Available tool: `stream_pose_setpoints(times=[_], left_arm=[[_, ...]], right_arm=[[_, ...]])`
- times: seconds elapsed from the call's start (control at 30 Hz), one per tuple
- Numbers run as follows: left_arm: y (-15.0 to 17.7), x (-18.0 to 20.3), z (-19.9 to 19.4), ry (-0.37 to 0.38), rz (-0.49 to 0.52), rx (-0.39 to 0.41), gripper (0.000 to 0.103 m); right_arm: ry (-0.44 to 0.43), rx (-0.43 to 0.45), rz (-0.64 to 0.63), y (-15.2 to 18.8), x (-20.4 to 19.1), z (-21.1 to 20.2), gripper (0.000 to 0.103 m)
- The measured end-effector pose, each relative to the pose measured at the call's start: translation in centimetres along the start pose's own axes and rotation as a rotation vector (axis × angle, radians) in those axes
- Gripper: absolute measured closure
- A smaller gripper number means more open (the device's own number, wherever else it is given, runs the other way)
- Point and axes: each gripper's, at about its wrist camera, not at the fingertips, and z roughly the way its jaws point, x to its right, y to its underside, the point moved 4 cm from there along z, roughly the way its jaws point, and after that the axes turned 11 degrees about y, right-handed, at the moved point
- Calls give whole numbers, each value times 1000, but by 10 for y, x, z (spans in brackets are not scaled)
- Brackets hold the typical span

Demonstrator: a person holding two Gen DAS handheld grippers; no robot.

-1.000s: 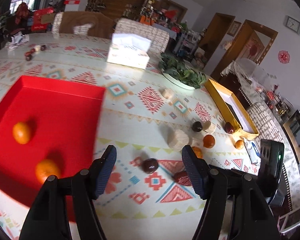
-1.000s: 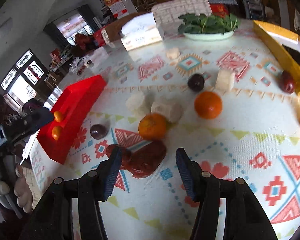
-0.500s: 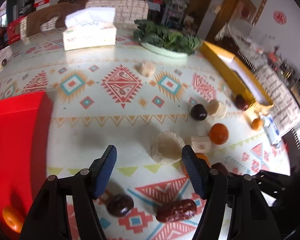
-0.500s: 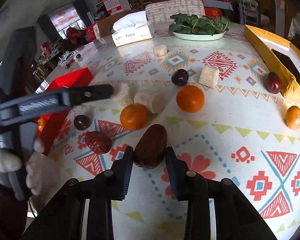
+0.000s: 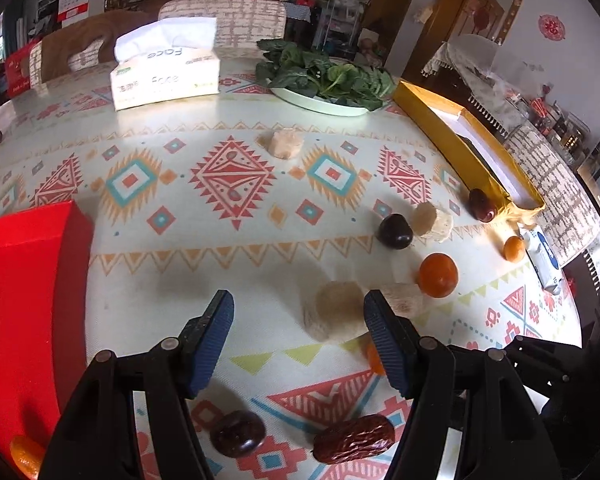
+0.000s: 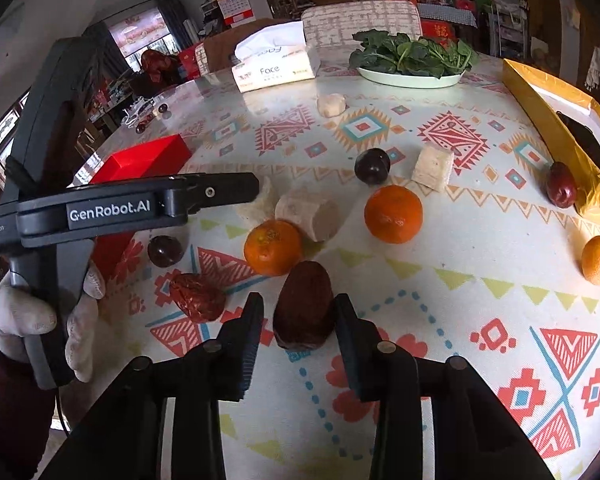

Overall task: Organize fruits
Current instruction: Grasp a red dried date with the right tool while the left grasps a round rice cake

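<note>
Reading "GenRobot.AI" on left tongs [image 6: 220,192]

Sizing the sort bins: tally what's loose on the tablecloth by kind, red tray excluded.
Oranges: 3
Red dates: 3, one in the right claw
Dark plums: 2
Pale chunks: 4
Total: 12

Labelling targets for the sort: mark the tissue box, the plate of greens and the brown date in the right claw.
tissue box [image 5: 166,76], left wrist view, front printed face.
plate of greens [image 6: 410,79], right wrist view, white front rim.
brown date [image 6: 304,304], right wrist view, middle of its body, between the claw's fingers.
</note>
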Motion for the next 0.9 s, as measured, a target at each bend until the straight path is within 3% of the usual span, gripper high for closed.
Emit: stream_pose_setpoints(times=[0.13, 0.17, 0.53, 0.9], left_arm=[[2, 5, -1, 13, 20, -4, 36], [3, 6, -1, 15, 28, -8, 36], [11, 21, -1, 49, 219, -90, 36], [-1, 24, 13, -8, 350, -156, 36]], right_arm=[[5, -2, -10, 1, 0, -1, 64], [17, -4, -15, 1, 1, -2, 70], [-1, -8, 4, 7, 22, -8, 70], [-67, -18, 6, 7, 28, -8, 70]])
